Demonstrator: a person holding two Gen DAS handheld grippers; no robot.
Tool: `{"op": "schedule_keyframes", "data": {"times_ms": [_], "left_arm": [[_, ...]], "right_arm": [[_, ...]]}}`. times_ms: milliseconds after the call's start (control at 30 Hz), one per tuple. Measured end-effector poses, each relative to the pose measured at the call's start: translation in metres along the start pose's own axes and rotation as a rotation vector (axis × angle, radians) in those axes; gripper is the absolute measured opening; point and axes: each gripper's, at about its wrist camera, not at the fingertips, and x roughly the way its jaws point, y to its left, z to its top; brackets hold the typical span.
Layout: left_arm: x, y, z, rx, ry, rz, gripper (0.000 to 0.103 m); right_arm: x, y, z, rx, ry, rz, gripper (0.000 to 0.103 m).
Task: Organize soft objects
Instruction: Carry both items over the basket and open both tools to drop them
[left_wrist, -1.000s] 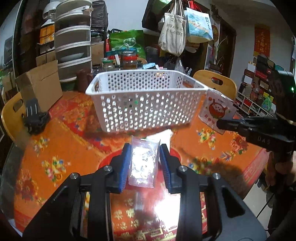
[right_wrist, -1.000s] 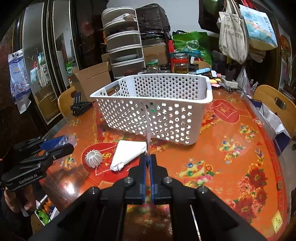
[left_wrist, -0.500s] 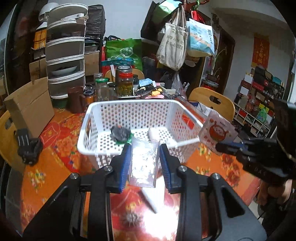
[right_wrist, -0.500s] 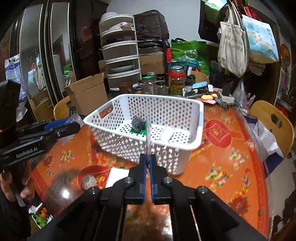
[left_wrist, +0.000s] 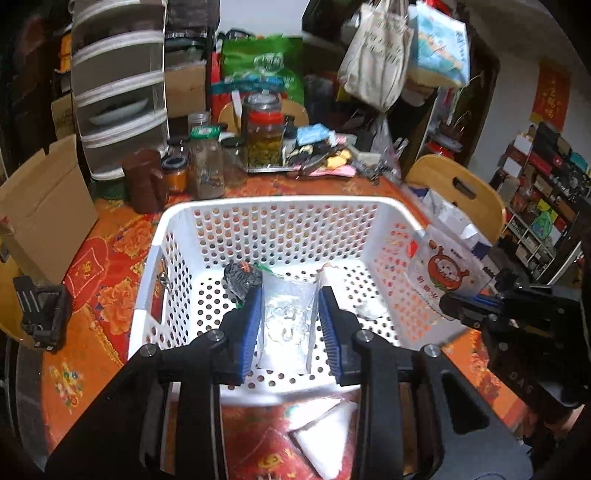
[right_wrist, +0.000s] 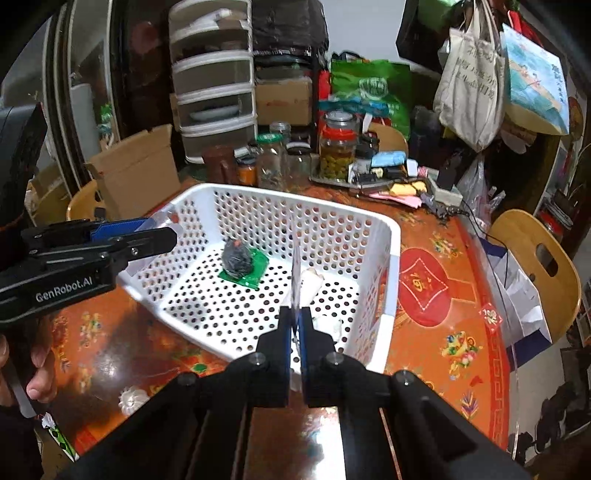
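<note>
Both hands are at the release step, so the white perforated basket (left_wrist: 280, 206) serves as the reference for everything. The left gripper (left_wrist: 290, 325) has its blue pads closed on a clear plastic pouch (left_wrist: 286, 325) holding something pale, and the pouch hangs inside the basket's near wall, above the floor of the basket. The right gripper (right_wrist: 293, 332) is pinched fully shut on a thin printed packet (left_wrist: 443, 269), seen edge-on in its own view; in the left wrist view it hangs at the basket's right-hand wall, so whether it is fully over the rim is hard to tell. Already on the basket floor lie a dark crumpled bundle (right_wrist: 236, 258) on a green sheet (right_wrist: 258, 275) and a white soft roll (right_wrist: 310, 284). To do this well, each packet should be brought over bare floor, clear of the bundle and the roll, and lowered before the fingers part, since light film tends to flutter and could catch on the rim. A white folded cloth (left_wrist: 325, 439) lies on the table outside the basket's near wall, presumably the next thing to collect.
</note>
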Motion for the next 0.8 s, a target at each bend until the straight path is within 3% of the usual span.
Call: {"op": "schedule_keyframes", "data": {"times_ms": [333,800], "left_arm": [[0.067,0.020,0.001,-0.036,0.128,0.031,0.029],[0.107,0.034,-0.006,-0.042,0.226,0.067,0.029]], "right_arm": [[0.061,-0.011,0.014,0.005,0.132,-0.047,0.003],[0.096,-0.003,0.014,-0.035,0.209,-0.070,0.003]]}}
